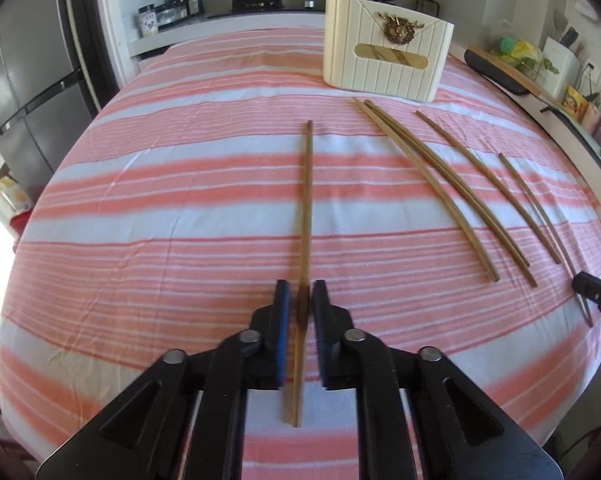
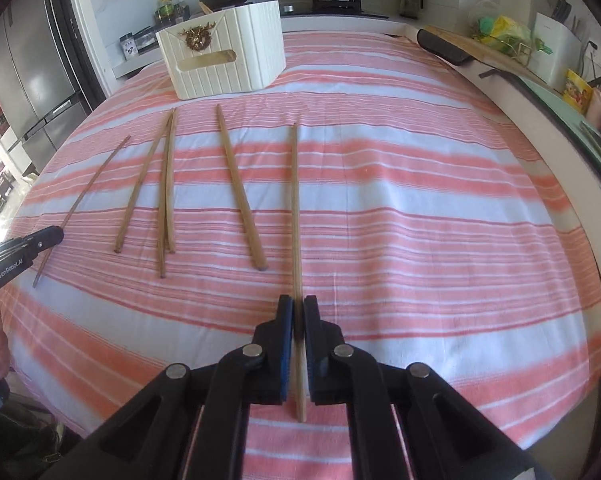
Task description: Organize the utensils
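Left gripper (image 1: 301, 300): jaws partly spread, a brown wooden chopstick (image 1: 306, 208) between them, pads not pressing it; it lies on the pink-and-white striped cloth (image 1: 180, 200). Centre: more loose chopsticks (image 2: 166, 192) on cloth; cream ribbed plastic holder box (image 2: 224, 60) beyond. Right gripper (image 2: 298, 316): jaws pinching another chopstick (image 2: 295, 208).

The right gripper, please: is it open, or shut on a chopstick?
Shut on a chopstick: the right gripper has its blue pads against a chopstick that runs between its fingers and out over the striped cloth.
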Demonstrator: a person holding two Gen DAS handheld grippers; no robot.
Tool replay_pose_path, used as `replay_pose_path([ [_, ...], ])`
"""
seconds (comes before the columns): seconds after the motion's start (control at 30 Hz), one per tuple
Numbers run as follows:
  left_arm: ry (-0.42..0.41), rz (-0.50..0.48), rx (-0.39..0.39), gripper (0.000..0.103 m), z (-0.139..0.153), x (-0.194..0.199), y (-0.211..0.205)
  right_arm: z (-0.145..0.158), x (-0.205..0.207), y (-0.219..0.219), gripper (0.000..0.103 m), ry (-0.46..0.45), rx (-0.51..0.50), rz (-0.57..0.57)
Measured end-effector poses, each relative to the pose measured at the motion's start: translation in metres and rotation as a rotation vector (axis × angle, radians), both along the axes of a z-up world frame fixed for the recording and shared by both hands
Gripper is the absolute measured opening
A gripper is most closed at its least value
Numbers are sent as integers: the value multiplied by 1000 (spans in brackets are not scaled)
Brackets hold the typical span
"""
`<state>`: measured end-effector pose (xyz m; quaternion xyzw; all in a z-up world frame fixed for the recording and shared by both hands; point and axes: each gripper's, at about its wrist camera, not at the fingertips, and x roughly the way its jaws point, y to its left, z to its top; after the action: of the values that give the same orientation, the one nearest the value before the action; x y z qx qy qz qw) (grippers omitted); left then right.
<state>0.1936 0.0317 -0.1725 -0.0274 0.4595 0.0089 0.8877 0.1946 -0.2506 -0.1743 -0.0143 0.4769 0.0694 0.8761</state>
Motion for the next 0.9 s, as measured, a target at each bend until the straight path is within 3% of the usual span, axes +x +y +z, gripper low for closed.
replay_pose_path([
  [0.03,-2,4,-2,69,1,-2,0,0,-2,-2,13,-13,-5,-3],
  [0.07,-13,11,7,77,2,-2,-1,-1,-4,-2,31,-32,-9,-3],
  [0.1,-26,15,26,80,2,-1,-3,-1,-4,-2,41,-53,-14,-6],
  [0.13,-23,12,44,79,0,1,-5,-1,-5,-3,53,-69,-19,-15],
  [0.4,-16,7,66,88,-9,8,-6,-6,-5,-3,52,-94,-32,15],
  [0.9,-21,13,65,91,-11,7,-6,-10,-13,1,54,-143,-61,9],
])
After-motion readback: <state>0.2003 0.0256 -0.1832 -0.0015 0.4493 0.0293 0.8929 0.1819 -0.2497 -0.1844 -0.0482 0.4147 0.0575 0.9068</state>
